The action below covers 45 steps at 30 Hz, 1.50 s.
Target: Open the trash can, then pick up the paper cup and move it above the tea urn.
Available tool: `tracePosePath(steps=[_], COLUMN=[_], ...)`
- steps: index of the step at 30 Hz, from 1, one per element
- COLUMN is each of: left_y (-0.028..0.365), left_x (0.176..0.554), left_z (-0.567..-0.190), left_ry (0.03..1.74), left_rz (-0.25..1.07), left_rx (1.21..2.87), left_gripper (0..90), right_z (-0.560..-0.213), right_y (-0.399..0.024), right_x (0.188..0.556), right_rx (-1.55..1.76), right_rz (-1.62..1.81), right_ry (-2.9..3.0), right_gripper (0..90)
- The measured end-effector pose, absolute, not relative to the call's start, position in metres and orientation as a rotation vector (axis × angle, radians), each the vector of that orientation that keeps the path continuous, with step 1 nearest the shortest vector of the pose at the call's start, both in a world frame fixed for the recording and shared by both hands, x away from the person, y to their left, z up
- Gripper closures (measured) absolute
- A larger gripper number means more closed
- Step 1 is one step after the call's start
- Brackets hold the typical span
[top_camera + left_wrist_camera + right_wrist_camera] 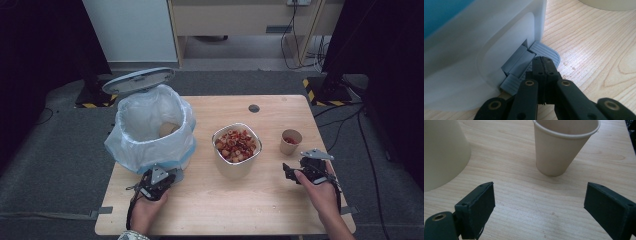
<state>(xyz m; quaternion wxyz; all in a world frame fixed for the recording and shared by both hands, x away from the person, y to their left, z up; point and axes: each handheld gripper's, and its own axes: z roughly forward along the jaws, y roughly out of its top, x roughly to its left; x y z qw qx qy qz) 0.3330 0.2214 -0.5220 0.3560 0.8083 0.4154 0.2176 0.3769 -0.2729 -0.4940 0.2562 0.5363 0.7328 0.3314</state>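
Wooden table (200,200), left gripper (544,65) jaws closed on bin pedal (544,51); right gripper (537,205) jaws wide, empty

On the worktop (280,210), the bin (150,127) stands at nine o'clock of the bowl (236,147), its lid (138,80) raised at its twelve o'clock side. The small cup (291,141) stands at three o'clock of the bowl, well apart from it. My left claw (167,175) sits at the bin's six o'clock on its pedal (544,51), and my right claw (290,172) lies at the cup's six o'clock, with bare worktop between us.
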Motion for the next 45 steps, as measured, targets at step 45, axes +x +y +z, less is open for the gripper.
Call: tracePosePath(steps=[45], left_y=[0.222], left_x=[0.333], left_z=[-0.522], left_ry=[1.073], left_rz=[0.558], left_rx=[2.086], left_gripper=[89.2], right_z=[-0.489], right_y=[-0.268], right_x=[0.435], right_rx=[1.494], right_rz=[0.959], right_ry=[1.832], right_gripper=[5.6])
